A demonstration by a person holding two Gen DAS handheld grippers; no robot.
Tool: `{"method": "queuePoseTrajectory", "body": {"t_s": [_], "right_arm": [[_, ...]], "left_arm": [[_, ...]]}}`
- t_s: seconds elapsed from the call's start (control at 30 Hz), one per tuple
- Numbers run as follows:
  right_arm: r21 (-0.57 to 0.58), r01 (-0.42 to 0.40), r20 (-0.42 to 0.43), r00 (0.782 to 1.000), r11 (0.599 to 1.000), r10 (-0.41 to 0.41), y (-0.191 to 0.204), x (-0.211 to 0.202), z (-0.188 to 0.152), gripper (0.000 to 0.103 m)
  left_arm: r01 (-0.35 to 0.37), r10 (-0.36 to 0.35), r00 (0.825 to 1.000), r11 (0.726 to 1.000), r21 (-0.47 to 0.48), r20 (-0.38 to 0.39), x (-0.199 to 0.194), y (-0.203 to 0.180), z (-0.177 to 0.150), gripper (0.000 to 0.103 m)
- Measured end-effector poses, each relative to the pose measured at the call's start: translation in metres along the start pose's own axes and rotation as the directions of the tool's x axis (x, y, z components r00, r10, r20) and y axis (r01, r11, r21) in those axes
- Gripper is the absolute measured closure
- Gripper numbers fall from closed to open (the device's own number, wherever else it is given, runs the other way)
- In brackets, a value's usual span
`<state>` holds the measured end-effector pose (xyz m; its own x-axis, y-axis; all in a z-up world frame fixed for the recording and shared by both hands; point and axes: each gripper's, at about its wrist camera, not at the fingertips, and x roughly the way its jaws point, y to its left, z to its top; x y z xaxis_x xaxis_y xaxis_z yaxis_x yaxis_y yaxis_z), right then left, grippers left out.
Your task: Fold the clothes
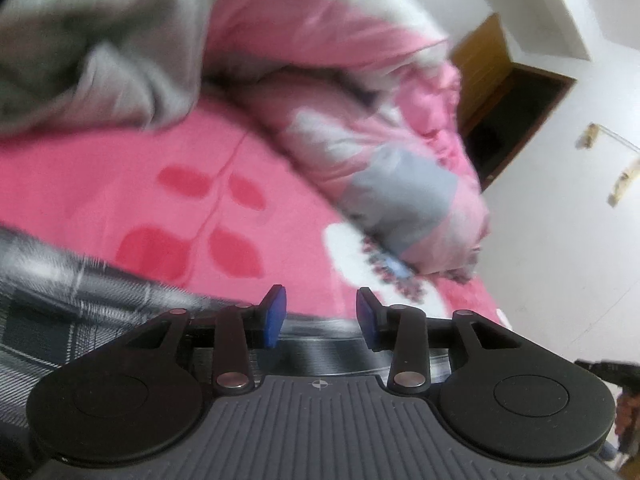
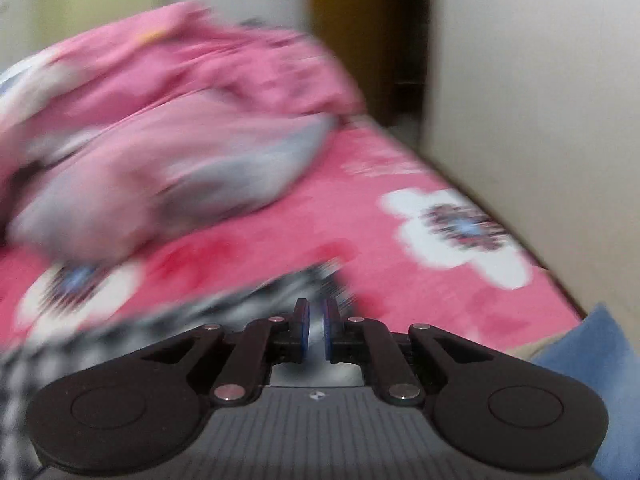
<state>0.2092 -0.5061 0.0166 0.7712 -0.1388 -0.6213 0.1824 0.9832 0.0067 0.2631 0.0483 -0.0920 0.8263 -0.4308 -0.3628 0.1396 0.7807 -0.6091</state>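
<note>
A black-and-white plaid garment [image 1: 80, 300] lies on the pink bed at the lower left of the left wrist view and runs under my left gripper [image 1: 320, 316]. That gripper is open, its blue pads [image 1: 274, 316] apart with nothing pressed between them. In the blurred right wrist view the plaid garment [image 2: 240, 304] stretches from the lower left up to my right gripper [image 2: 316, 328]. Its pads [image 2: 306, 326] are nearly together, and a thin edge of the cloth seems pinched between them.
The pink flowered bedsheet [image 1: 140, 176] covers the bed. A bunched pink and grey quilt [image 1: 380, 152] lies at the far side, and a grey garment [image 1: 100, 48] is at the upper left. White walls [image 2: 520, 100] and a brown door frame [image 1: 520, 100] stand on the right. A blue cloth [image 2: 592, 360] is at the lower right.
</note>
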Motion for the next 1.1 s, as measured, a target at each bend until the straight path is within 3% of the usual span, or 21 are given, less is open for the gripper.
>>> {"method": "queuePoseTrajectory", "body": {"t_s": [0.07, 0.17, 0.23, 0.27, 0.33, 0.43, 0.47, 0.57, 0.63, 0.73, 0.77, 0.83, 0.9, 0.97, 1.03, 1.1], "right_arm": [[-0.060, -0.101, -0.002, 0.995, 0.993, 0.101, 0.023, -0.009, -0.023, 0.096], [-0.129, -0.248, -0.008, 0.968, 0.960, 0.249, 0.055, -0.015, -0.059, 0.097], [-0.176, -0.301, -0.030, 0.953, 0.937, 0.300, 0.066, -0.008, -0.083, 0.097], [-0.200, -0.271, -0.054, 0.963, 0.942, 0.265, 0.064, 0.000, -0.093, 0.097], [-0.188, -0.103, -0.084, 0.992, 0.977, 0.089, 0.039, 0.018, -0.108, 0.097], [-0.007, 0.112, -0.043, 0.993, 0.994, -0.112, -0.012, 0.010, -0.111, 0.096], [0.017, 0.139, -0.021, 0.990, 0.990, -0.139, -0.016, 0.003, -0.109, 0.096], [-0.010, 0.081, 0.064, 0.995, 0.997, -0.080, 0.002, -0.019, -0.110, 0.096], [-0.092, -0.033, 0.113, 0.993, 0.995, 0.043, 0.033, -0.036, -0.115, 0.096], [-0.217, -0.257, 0.126, 0.949, 0.942, 0.288, 0.075, -0.046, -0.121, 0.095], [-0.221, -0.299, 0.098, 0.940, 0.928, 0.326, 0.083, -0.040, -0.123, 0.095], [-0.205, -0.307, 0.013, 0.949, 0.929, 0.316, 0.087, -0.023, -0.127, 0.092], [-0.153, -0.231, -0.026, 0.973, 0.961, 0.230, 0.072, -0.013, -0.133, 0.092], [-0.068, -0.164, -0.014, 0.987, 0.984, 0.163, 0.049, -0.021, -0.136, 0.092], [-0.055, -0.106, -0.001, 0.994, 0.993, 0.106, 0.041, -0.035, -0.137, 0.091], [-0.081, -0.138, 0.041, 0.989, 0.987, 0.141, 0.048, -0.049, -0.136, 0.091]], "left_arm": [[-0.006, 0.006, 1.000, 0.999, 0.035, -0.007, -0.021, -0.019, 0.002, 0.064], [-0.033, 0.036, 0.999, 0.995, 0.090, -0.033, -0.053, -0.046, 0.003, 0.064], [-0.043, 0.049, 0.997, 0.993, 0.111, -0.055, -0.076, -0.054, -0.001, 0.064], [-0.049, 0.056, 0.996, 0.992, 0.118, -0.064, -0.089, -0.055, -0.004, 0.064], [-0.061, 0.072, 0.994, 0.989, 0.133, -0.081, -0.113, -0.057, -0.010, 0.063], [-0.088, 0.104, 0.990, 0.983, 0.162, -0.092, -0.147, -0.052, -0.023, 0.063], [-0.097, 0.114, 0.989, 0.980, 0.173, -0.096, -0.156, -0.051, -0.027, 0.062], [-0.113, 0.144, 0.981, 0.968, 0.224, -0.127, -0.172, -0.054, -0.046, 0.061], [-0.110, 0.157, 0.975, 0.957, 0.270, -0.159, -0.172, -0.061, -0.059, 0.061], [-0.052, 0.137, 0.969, 0.927, 0.372, -0.205, -0.163, -0.080, -0.080, 0.061], [-0.042, 0.138, 0.967, 0.915, 0.402, -0.213, -0.156, -0.084, -0.089, 0.061], [-0.037, 0.160, 0.954, 0.901, 0.432, -0.253, -0.140, -0.086, -0.106, 0.061], [-0.022, 0.167, 0.942, 0.896, 0.443, -0.291, -0.137, -0.084, -0.119, 0.061], [0.002, 0.161, 0.937, 0.886, 0.463, -0.311, -0.141, -0.083, -0.130, 0.061], [0.026, 0.151, 0.937, 0.870, 0.493, -0.316, -0.151, -0.082, -0.133, 0.061], [0.036, 0.135, 0.938, 0.879, 0.476, -0.320, -0.155, -0.079, -0.129, 0.060]]}}
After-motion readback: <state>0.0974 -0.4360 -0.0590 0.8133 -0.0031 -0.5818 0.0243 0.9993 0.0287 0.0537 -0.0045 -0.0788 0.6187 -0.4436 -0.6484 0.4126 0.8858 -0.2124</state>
